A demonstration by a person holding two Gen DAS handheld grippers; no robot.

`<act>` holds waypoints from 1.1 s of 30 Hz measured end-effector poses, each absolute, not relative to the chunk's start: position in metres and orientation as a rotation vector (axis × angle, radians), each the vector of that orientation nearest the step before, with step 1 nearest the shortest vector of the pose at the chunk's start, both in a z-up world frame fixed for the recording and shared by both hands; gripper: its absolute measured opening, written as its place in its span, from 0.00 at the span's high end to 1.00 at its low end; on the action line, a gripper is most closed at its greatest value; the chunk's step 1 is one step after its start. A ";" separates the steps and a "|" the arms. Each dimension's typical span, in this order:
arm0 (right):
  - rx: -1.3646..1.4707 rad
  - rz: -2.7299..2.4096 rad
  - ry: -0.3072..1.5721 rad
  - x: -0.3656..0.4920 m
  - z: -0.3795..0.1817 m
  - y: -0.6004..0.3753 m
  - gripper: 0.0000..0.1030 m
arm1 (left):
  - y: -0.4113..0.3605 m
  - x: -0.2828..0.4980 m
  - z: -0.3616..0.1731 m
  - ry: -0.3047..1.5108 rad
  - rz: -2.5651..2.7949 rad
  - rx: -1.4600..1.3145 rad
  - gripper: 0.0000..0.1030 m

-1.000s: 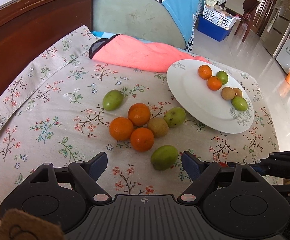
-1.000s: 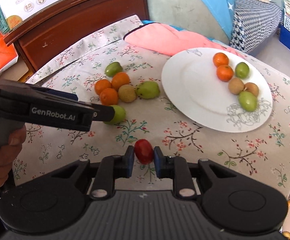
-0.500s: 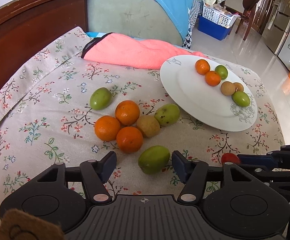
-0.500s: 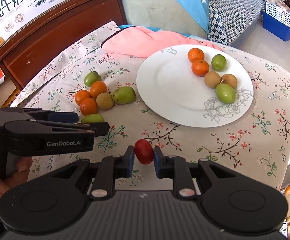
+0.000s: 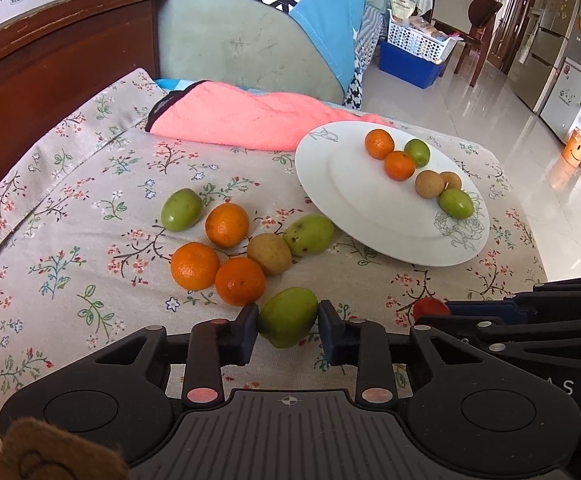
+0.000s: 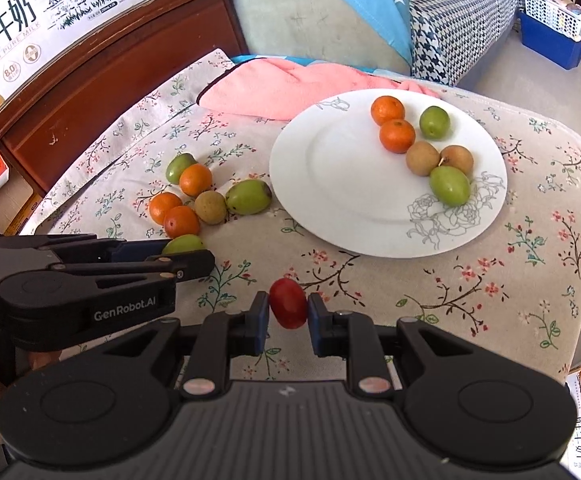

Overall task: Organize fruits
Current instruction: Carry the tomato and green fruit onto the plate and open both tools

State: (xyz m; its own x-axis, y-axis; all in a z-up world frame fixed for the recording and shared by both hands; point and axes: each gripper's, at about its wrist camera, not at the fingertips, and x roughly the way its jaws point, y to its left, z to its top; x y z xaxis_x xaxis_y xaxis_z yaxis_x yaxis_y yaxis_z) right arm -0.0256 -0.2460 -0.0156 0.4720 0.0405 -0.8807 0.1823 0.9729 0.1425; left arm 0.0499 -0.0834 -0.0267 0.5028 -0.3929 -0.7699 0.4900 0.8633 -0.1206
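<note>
Change: over the last second the left gripper [image 5: 288, 322] has moved forward and narrowed from wide open until its fingers flank the nearest green jujube [image 5: 288, 316]; the right gripper [image 6: 288, 312] has stayed clamped on the cherry tomato [image 6: 288, 309].
Left gripper: fingers close on either side of the green jujube, the left one touching it and the right one touching or just off it; whether it bears any force cannot be told.
Right gripper: fingers pressed against both sides of the red cherry tomato, held above the floral tablecloth [image 6: 430, 292], near the plate's front rim.
Loose pile: just beyond the left gripper, three mandarins [image 5: 195, 266] lie in a cluster on the cloth, with a brown longan [image 5: 269, 254] touching a green jujube [image 5: 308, 235] on their right and another jujube [image 5: 181, 210] at the far left.
Plate: a white plate [image 6: 350, 184] with a rose print, right of the pile, holds two mandarins [image 6: 397, 135], two jujubes and two longans [image 6: 422, 158] along its far right side.
Behind: a pink towel [image 5: 234, 118] lies at the cloth's far edge, against a green sofa [image 5: 226, 44].
</note>
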 end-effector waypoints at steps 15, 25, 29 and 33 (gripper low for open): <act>0.320 -0.145 0.967 -0.020 0.010 -0.270 0.80 | -0.090 0.050 -0.002 0.808 -0.554 0.088 0.71; 0.383 -0.208 0.906 -0.011 0.020 -0.288 0.80 | -0.108 0.075 0.006 0.769 -0.567 0.054 0.71; 0.417 -0.247 0.901 -0.008 0.018 -0.297 0.80 | -0.118 0.081 0.004 0.772 -0.582 0.052 0.71; 0.437 -0.284 0.903 -0.005 0.015 -0.301 0.80 | -0.129 0.086 0.003 0.766 -0.604 0.064 0.71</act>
